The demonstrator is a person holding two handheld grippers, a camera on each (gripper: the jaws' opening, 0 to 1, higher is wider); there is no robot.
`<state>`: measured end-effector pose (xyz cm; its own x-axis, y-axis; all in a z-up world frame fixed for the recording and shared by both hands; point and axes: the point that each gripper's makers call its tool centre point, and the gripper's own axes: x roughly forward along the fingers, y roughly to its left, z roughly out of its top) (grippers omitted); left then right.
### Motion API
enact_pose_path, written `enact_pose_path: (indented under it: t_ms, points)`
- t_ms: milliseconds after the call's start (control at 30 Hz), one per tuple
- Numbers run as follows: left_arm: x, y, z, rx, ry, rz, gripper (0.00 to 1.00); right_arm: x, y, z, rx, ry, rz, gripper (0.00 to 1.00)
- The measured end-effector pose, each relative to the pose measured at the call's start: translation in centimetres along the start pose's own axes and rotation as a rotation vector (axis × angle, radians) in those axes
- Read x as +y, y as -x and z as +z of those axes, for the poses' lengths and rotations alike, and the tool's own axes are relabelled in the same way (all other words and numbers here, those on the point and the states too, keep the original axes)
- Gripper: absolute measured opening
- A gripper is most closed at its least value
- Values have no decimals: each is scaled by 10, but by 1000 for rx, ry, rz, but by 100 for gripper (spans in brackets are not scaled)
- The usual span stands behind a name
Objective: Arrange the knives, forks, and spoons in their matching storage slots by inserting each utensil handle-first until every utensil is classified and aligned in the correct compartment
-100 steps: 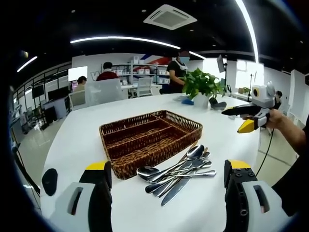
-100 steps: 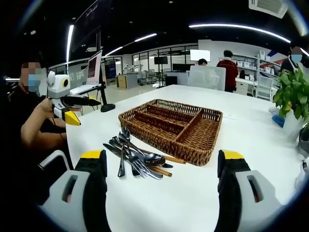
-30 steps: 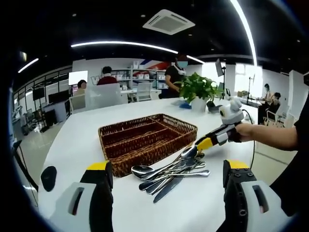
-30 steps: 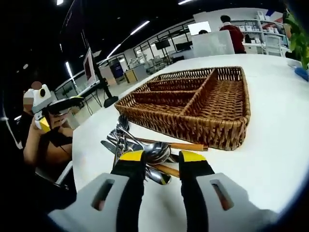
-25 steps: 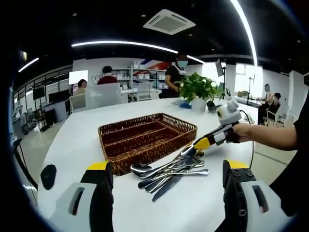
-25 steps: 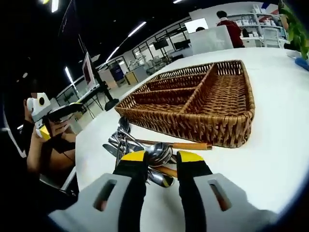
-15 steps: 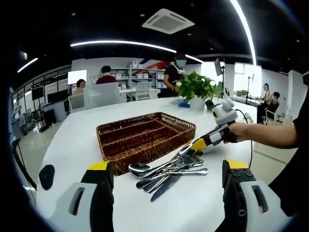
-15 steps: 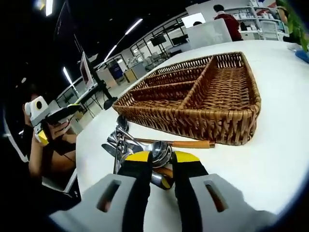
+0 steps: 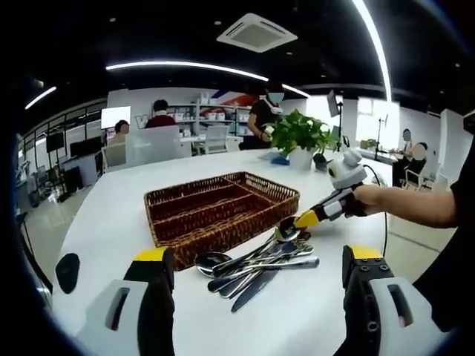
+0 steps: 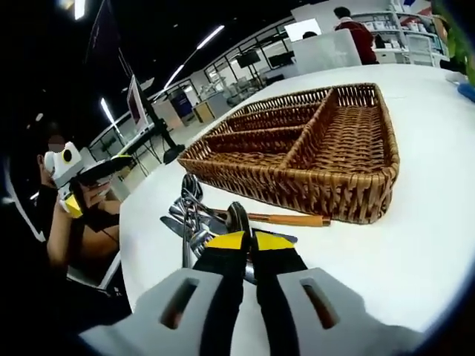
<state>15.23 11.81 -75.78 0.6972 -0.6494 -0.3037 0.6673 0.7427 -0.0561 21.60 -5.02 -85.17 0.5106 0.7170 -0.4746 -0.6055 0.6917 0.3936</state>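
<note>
Closing since the earlier frame, our right gripper (image 10: 248, 242) now pinches a spoon (image 10: 237, 219) from the cutlery pile (image 9: 256, 265). Our left gripper (image 9: 252, 289) hangs wide open, holding nothing, above the bench (image 9: 96, 222).

Left gripper view sits back a bit, looking across the white table (image 9: 111, 215) toward the wicker basket (image 9: 220, 213) and the office behind. Right gripper view is way closer and low, facing the basket (image 10: 312, 159) from another edge. Both share basket and the utensil pile (image 9: 252, 265).
</note>
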Motion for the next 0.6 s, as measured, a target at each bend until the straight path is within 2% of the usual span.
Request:
enact_pose_path:
  t_ms: [233,600]
  points:
    - [0,-2,0,-4,4,-5,96,4,4,2,-41,-56,22,0]
    - [1,-1,3,-13,-6,-7,96,3,13,17,-102,-71,7,0]
